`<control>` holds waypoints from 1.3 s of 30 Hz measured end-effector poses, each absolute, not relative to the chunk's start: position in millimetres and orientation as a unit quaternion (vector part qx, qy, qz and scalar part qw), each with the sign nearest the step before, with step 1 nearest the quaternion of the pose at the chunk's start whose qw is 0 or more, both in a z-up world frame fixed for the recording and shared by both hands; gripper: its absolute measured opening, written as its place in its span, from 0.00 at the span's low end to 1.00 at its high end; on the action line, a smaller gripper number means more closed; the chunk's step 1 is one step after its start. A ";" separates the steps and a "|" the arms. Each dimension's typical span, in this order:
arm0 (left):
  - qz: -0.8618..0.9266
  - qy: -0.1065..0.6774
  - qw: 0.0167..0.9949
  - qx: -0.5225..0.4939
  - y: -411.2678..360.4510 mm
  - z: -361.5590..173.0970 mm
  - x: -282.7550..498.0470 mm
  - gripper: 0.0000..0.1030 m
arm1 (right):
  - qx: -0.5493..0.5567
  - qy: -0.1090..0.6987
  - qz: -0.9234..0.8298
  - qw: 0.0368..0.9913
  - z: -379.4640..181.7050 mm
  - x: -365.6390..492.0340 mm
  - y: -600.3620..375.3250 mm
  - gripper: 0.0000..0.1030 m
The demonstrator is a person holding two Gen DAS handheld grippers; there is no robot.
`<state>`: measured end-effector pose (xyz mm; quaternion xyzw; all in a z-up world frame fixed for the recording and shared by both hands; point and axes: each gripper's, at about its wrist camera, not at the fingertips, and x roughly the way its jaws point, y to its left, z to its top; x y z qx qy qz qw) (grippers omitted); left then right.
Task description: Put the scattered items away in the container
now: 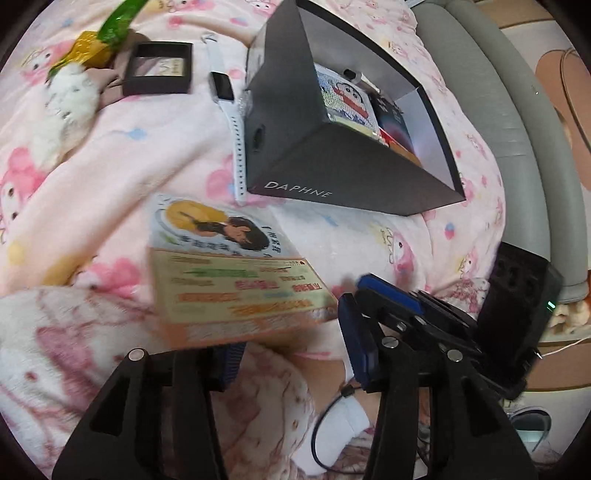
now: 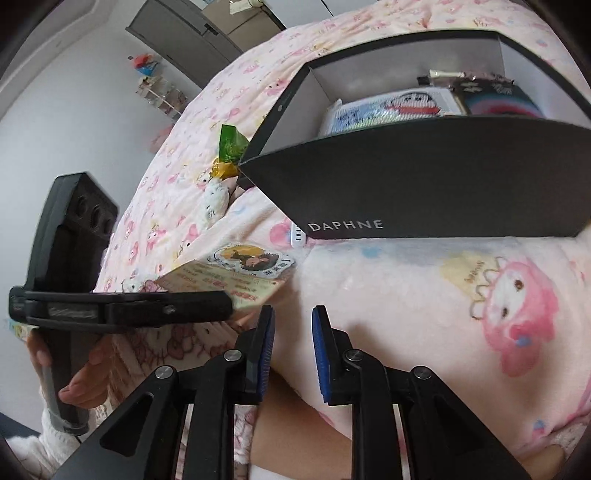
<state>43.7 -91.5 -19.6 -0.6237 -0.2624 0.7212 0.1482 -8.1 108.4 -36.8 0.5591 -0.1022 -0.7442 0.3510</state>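
The black DAPHNE box (image 1: 332, 177) stands open on the pink blanket, with a cartoon-printed pack (image 1: 347, 99) and other items inside. My left gripper (image 1: 291, 343) is open. A blurred orange printed card (image 1: 240, 299) lies across its left fingertip, and only that pad touches it. A cartoon sticker card (image 1: 218, 229) lies just beyond. A white smartwatch (image 1: 223, 86), a small black frame box (image 1: 159, 68), a white plush toy (image 1: 70, 99) and a green and yellow wrapper (image 1: 107, 33) lie left of the box. My right gripper (image 2: 291, 332) is narrowly open and empty in front of the box (image 2: 443, 177).
A grey padded bed edge (image 1: 498, 92) runs behind the box on the right. A hand (image 2: 85, 384) in a white sleeve holds the left gripper's black housing (image 2: 122, 306). A shelf of small things (image 2: 159, 92) stands against the far wall.
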 end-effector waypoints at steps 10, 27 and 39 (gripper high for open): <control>0.774 -0.241 0.070 -0.581 -147.3 8.4 34.5 0.46 | 0.575 -0.134 -0.724 0.356 -42.3 -18.7 87.5 0.24; 0.702 -0.184 0.078 -0.684 -132.6 -54.2 -3.9 0.37 | 0.606 -0.172 -0.676 0.383 -87.8 -29.3 72.1 0.26; 0.769 -0.191 0.209 -0.573 -41.1 -5.4 11.5 0.37 | 0.525 -0.155 -0.764 0.342 -17.6 -5.6 173.7 0.25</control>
